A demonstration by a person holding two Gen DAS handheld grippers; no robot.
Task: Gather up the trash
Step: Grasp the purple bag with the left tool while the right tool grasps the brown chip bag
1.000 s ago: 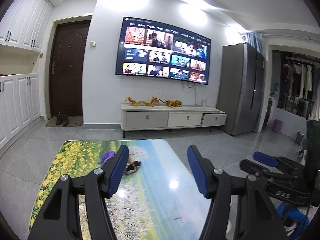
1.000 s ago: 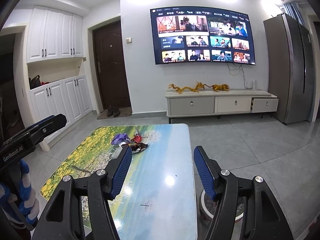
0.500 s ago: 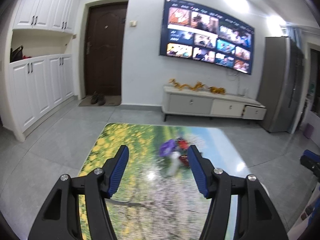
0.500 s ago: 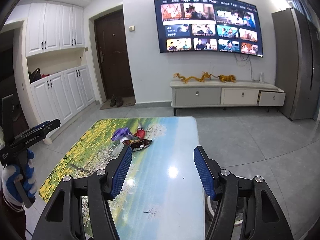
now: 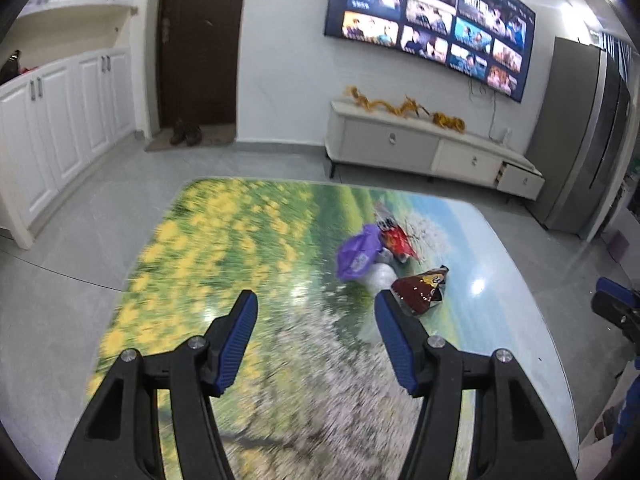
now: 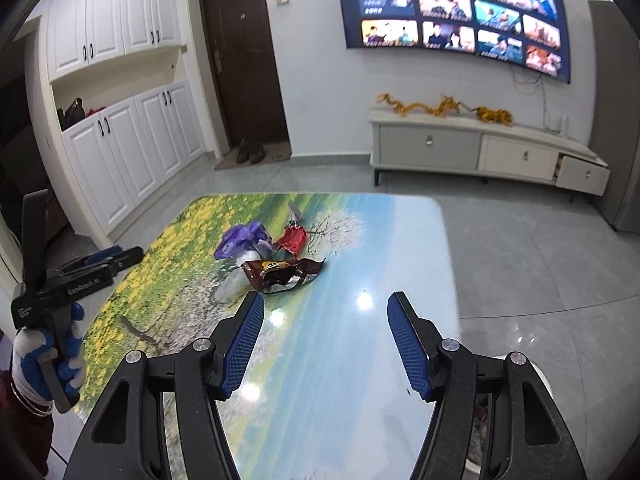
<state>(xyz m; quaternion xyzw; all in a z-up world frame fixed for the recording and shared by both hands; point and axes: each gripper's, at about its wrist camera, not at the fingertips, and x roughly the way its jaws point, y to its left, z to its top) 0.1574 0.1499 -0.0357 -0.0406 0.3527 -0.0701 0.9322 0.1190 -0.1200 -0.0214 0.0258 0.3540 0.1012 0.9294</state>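
Trash wrappers (image 6: 276,258) heaped on the far part of the table (image 6: 360,340).
Left tongs (image 5: 316,330) and right tongs (image 6: 324,332) both gape empty, near the brown wrapper (image 5: 420,290).

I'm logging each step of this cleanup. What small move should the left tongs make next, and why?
Probably ease the left tongs forward and slightly right toward the brown wrapper. They are open and empty above the table, and that wrapper is the nearest piece of the trash pile, just beyond the right fingertip.

Black tongs (image 6: 324,332) with ribbed blue pads (image 6: 408,344), silver screws; blue-white glove (image 6: 44,356).
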